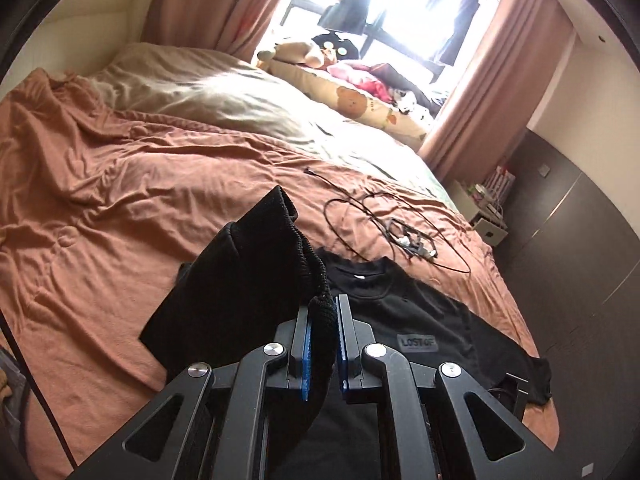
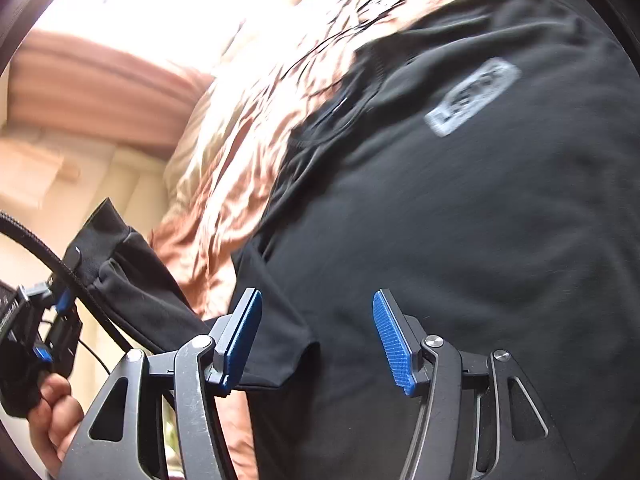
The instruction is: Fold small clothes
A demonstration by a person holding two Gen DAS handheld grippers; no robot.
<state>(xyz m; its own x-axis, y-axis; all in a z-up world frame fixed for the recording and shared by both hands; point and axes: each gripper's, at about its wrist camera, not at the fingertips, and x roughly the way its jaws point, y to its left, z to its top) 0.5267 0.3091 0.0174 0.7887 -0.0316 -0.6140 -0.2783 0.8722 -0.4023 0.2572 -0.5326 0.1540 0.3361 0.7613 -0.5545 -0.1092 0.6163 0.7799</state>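
In the left wrist view my left gripper (image 1: 323, 304) is shut on the ribbed edge of a black garment (image 1: 248, 280), which hangs lifted above the bed. A black T-shirt (image 1: 420, 308) with a grey label (image 1: 417, 341) lies flat on the orange bed cover (image 1: 100, 200), just right of and below the held garment. In the right wrist view my right gripper (image 2: 317, 294) is open over the same T-shirt (image 2: 460, 220), blue pads wide apart and pressing on nothing. The lifted black garment (image 2: 140, 292) hangs at the left, beside a person's hand (image 2: 52, 408).
A loose black cable (image 1: 400, 232) lies on the cover beyond the T-shirt. A cream duvet (image 1: 208, 88), plush toys (image 1: 312, 52) and pillows sit by the window. The bed's right edge meets a bedside table (image 1: 488, 220) and dark wardrobe doors (image 1: 580, 260).
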